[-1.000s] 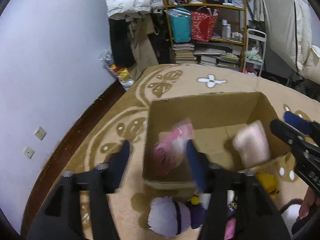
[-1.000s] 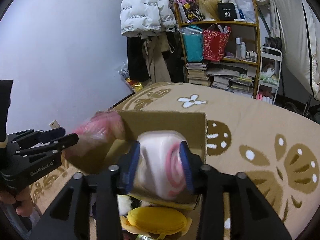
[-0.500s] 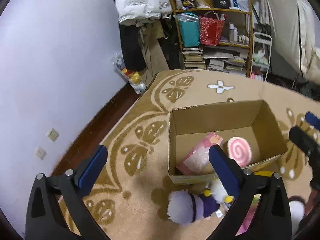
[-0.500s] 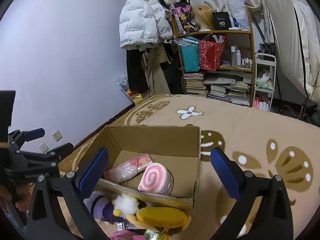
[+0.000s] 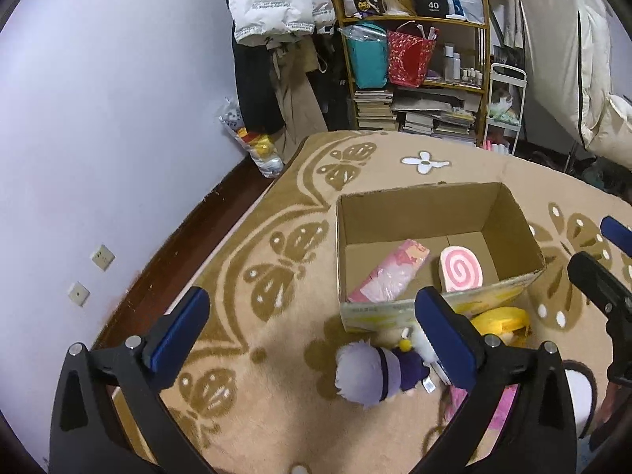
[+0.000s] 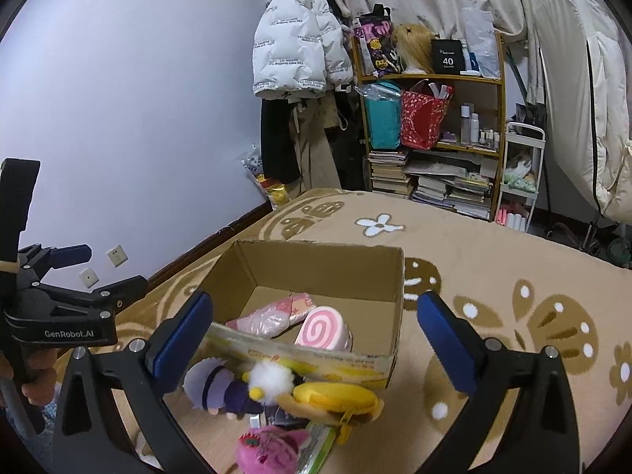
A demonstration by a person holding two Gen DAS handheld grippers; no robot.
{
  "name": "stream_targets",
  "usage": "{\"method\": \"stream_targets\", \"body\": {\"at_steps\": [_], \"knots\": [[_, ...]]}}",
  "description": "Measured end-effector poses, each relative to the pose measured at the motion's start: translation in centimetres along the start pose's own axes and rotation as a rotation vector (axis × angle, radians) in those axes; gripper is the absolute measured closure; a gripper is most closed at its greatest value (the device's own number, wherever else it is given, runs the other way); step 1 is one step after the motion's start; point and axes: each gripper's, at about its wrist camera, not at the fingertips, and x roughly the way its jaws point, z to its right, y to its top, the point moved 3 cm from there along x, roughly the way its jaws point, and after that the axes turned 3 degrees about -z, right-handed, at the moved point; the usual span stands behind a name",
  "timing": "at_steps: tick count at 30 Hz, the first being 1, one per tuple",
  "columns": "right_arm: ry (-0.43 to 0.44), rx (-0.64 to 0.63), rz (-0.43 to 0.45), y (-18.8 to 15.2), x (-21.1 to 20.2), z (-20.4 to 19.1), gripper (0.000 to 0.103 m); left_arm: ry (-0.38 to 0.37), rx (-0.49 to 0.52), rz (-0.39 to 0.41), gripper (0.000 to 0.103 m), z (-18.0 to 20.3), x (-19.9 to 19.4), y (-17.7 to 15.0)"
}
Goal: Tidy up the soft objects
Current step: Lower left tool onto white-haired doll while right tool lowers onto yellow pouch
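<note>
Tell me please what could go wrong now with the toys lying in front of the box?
1. The purple plush, yellow pouch and pink plush lie bunched together, so the open right gripper may catch two.
2. They lie against the cardboard box, so a finger could push its front wall.

A lived-in room of a home: a patterned beige rug (image 5: 276,260) covers the floor, a white puffer jacket (image 6: 296,55) hangs by the wall, and a wooden shelf (image 6: 434,79) holds bags, bottles and stacked books (image 6: 446,189), with pale curtains (image 6: 572,79) alongside
</note>
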Motion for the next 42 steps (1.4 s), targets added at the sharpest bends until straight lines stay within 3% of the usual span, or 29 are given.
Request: {"method": "stream_targets", "body": {"at_steps": [3, 12, 27, 42], "knots": [[-0.008, -0.001, -0.011, -0.8, -0.3, -0.3, 0.000, 0.002, -0.010, 0.011, 0.000, -0.2, -0.1, -0.8], [-0.025, 0.001, -0.065, -3.0, 0.8, -0.5, 0.000, -0.038, -0.017, -0.053, 0.000, -0.1, 2.2, -2.8], [-0.002, 0.090, -0.188, -6.6, 4.7, 2.0, 0.000, -0.062, -0.005, -0.201, 0.000, 1.3, 7.0, -5.5], [0.054, 0.160, -0.272, -7.9, 8.1, 3.0, 0.000, -0.095, -0.038, -0.350, 0.000, 3.1, 11.8, -7.3]]}}
